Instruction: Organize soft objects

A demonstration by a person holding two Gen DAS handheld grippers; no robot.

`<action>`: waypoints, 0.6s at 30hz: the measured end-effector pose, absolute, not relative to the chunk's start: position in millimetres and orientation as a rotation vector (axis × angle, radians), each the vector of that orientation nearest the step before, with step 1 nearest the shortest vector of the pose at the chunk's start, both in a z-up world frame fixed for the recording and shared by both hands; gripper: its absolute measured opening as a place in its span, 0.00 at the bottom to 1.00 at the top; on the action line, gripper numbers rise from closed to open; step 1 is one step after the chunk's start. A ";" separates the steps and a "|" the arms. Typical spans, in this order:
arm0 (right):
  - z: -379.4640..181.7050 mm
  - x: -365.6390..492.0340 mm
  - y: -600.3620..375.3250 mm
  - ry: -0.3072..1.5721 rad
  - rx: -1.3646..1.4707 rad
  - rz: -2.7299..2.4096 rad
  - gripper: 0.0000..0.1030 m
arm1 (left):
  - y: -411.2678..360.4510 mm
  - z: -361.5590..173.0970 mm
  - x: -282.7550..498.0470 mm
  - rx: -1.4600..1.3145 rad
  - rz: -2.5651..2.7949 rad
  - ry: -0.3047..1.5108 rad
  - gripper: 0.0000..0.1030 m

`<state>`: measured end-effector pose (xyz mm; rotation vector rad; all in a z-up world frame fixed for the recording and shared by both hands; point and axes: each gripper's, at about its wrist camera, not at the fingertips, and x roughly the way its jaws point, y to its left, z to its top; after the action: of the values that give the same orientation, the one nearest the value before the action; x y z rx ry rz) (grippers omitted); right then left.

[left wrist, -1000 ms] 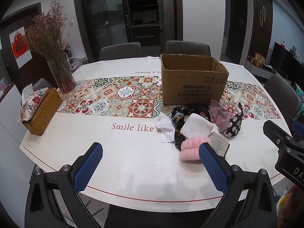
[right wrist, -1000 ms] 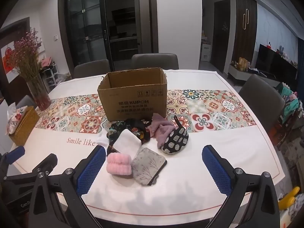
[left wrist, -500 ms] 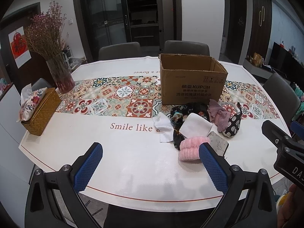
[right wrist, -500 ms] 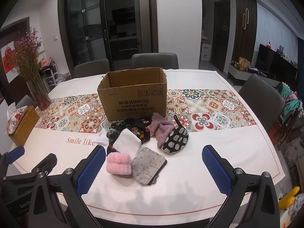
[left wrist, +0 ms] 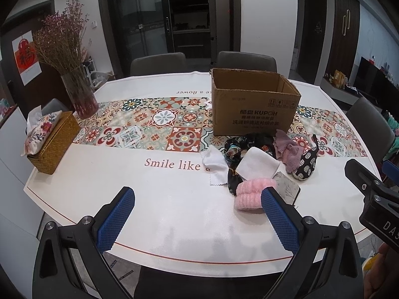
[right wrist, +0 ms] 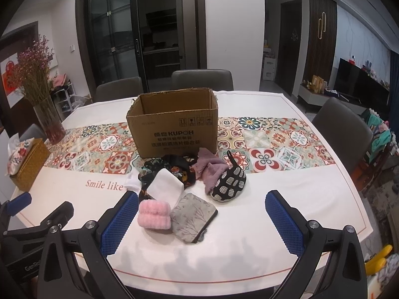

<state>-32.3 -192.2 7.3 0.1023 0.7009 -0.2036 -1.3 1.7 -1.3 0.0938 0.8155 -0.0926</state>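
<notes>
A heap of soft items lies in front of an open cardboard box (right wrist: 174,124) (left wrist: 254,104): a pink fluffy roll (right wrist: 154,214) (left wrist: 249,194), a grey printed pouch (right wrist: 193,216) (left wrist: 286,189), a folded white cloth (right wrist: 165,185) (left wrist: 258,165), a dark floral fabric (right wrist: 172,168) (left wrist: 234,149), a mauve cloth (right wrist: 210,172) (left wrist: 289,153) and a black-and-white patterned pouch (right wrist: 229,182) (left wrist: 305,165). My left gripper (left wrist: 197,220) is open and empty, hovering over the table's near edge left of the heap. My right gripper (right wrist: 202,220) is open and empty, just short of the pink roll and grey pouch.
A vase of dried flowers (left wrist: 74,79) and a woven tissue box (left wrist: 49,142) stand at the table's (left wrist: 162,199) left end. Grey chairs (right wrist: 202,79) surround the table. A small white cloth (left wrist: 214,160) lies left of the heap.
Both views have drifted only slightly; the grippers stay open and the heap has not moved.
</notes>
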 end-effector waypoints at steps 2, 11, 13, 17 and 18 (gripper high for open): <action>7.1 -32.0 -192.3 0.702 0.101 -0.204 0.99 | 1.7 -1.6 -1.8 0.094 -0.094 0.818 1.00; 7.2 -31.3 -192.1 0.701 0.103 -0.206 1.00 | 2.5 -1.7 -0.9 0.098 -0.091 0.824 1.00; 7.5 -30.9 -191.6 0.698 0.106 -0.206 0.99 | 2.2 -1.9 -1.0 0.101 -0.092 0.824 1.00; 6.7 -31.4 -191.2 0.700 0.106 -0.203 1.00 | 2.5 -2.4 -1.0 0.102 -0.091 0.828 1.00; 6.6 -31.5 -191.7 0.701 0.106 -0.203 0.99 | 2.5 -2.6 -1.2 0.103 -0.090 0.828 1.00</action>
<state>-31.5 -191.7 6.6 0.1064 0.7010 -0.2032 -1.2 2.5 -2.6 0.1034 0.8277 -0.0899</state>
